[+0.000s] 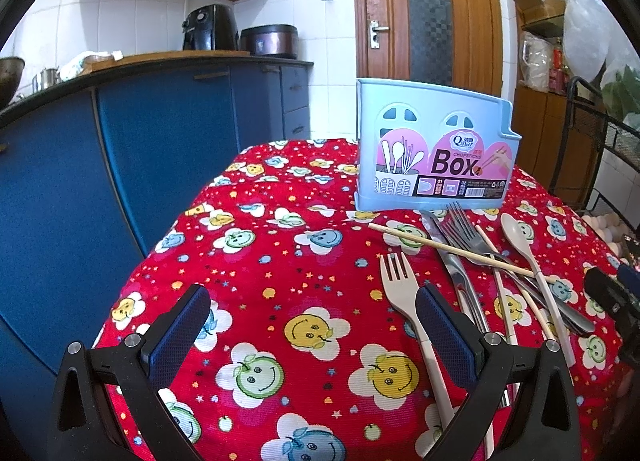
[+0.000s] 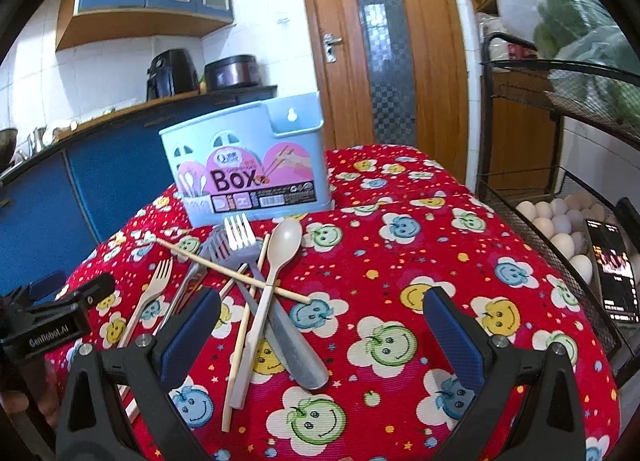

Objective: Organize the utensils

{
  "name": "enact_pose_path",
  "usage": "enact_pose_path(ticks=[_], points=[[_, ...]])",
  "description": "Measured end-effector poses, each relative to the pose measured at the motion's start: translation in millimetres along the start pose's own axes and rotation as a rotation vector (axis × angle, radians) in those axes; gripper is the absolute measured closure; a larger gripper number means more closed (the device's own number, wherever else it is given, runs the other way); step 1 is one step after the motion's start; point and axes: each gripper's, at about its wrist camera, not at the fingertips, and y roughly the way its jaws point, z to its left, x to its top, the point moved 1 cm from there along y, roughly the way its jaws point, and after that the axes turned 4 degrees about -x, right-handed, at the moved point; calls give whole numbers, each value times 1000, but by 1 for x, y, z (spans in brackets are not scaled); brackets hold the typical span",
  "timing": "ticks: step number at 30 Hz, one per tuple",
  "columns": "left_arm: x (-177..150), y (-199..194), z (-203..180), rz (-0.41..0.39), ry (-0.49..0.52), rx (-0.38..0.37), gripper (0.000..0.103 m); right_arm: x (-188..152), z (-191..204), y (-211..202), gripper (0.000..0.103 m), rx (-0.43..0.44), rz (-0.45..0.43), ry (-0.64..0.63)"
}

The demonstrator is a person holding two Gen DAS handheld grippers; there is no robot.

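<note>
Fingers (image 2: pixel 192 325) spread, one box (image 2: pixel 248 177), two chopsticks (image 2: pixel 236 273), maybe three forks (image 2: pixel 240 237)

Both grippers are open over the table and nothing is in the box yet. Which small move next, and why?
Probably lower the right gripper onto the chopstick that lies across the pile. It rests on top of the beige spoon and the metal forks, so lifting it first should disturb the least. The blue box stands upright just behind the pile.

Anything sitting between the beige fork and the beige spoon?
Yes: metal cutlery, a fork and knife, with crossed chopsticks, lies between the beige fork and beige spoon. Both wrist views show it.
</note>
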Motion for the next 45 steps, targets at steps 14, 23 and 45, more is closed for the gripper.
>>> enact_pose_path(ticks=[14,23,45], points=[[16,6,7,59,-11,-9,1,39,4,43,5,81,240,-11],[33,22,8,118,-64,-102,1,54,5,76,20,84,339,-14],[43,68,-5,259,-175,-247,23,52,0,111,80,139,407,26]])
